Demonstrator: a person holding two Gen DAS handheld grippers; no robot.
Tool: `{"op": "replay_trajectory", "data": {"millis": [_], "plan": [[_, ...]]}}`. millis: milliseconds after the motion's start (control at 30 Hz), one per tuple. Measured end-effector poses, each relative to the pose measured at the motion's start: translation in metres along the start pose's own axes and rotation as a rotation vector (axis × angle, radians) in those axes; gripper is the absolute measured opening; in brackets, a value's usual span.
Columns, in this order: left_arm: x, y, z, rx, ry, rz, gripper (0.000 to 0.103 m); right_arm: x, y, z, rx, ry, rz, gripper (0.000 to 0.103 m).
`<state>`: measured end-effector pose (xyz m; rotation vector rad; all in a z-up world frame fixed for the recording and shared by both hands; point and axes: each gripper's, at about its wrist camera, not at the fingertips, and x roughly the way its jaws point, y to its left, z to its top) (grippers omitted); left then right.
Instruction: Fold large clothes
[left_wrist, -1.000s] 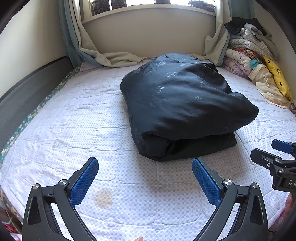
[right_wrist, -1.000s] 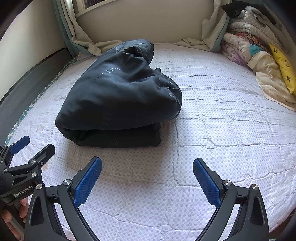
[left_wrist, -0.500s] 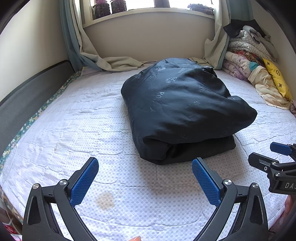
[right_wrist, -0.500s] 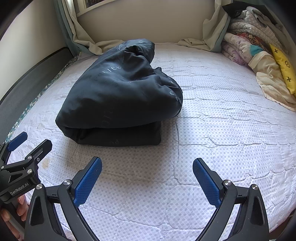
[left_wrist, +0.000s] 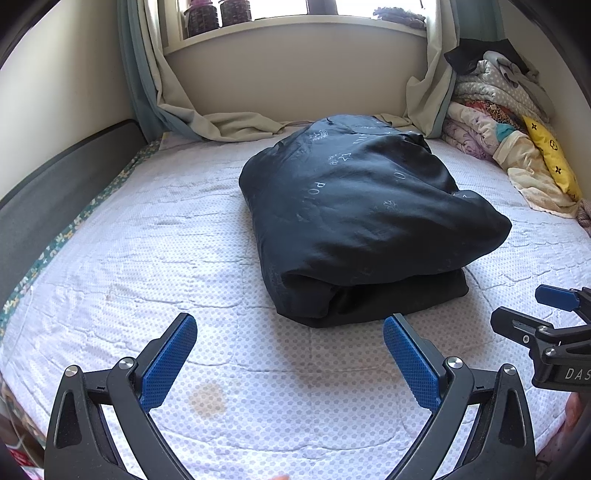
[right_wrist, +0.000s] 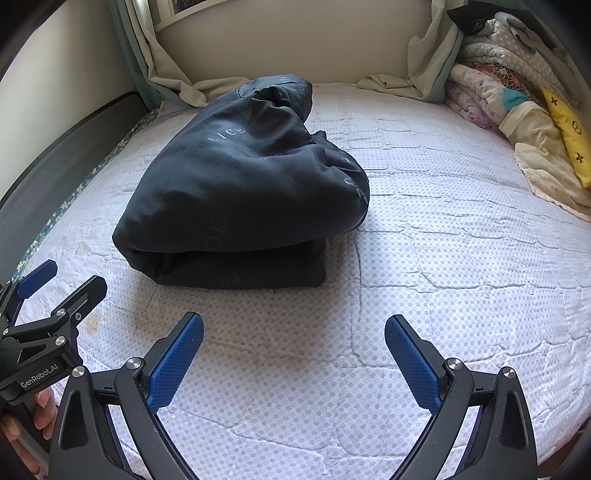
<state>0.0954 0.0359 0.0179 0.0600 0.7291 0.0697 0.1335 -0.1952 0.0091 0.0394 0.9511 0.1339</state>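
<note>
Item: dark jacket (left_wrist: 362, 218), folded into a thick bundle, lying mid-mattress (left_wrist: 147, 266), upper layer overhanging the lower at its near edge. We are holding the left gripper (left_wrist: 288, 354) and the right gripper (right_wrist: 293, 356) low over the near bedding, short of the bundle, touching nothing; both are showing blue pads spread wide. Also: curtains (left_wrist: 221, 125) trailing at the head; piled bedclothes (right_wrist: 517, 110) far right.
</note>
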Motion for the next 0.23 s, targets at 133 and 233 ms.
{"op": "replay_trajectory", "data": {"millis": [133, 233], "plan": [[-0.0004, 0.0009, -0.0004, 0.002, -0.004, 0.01, 0.102, 0.0025, 0.0012, -0.0006, -0.002, 0.003, 0.001, 0.098], [-0.0009, 0.0023, -0.0007, 0.002, -0.008, 0.015, 0.102, 0.0031, 0.0011, -0.0012, 0.0, 0.005, -0.002, 0.098]]}}
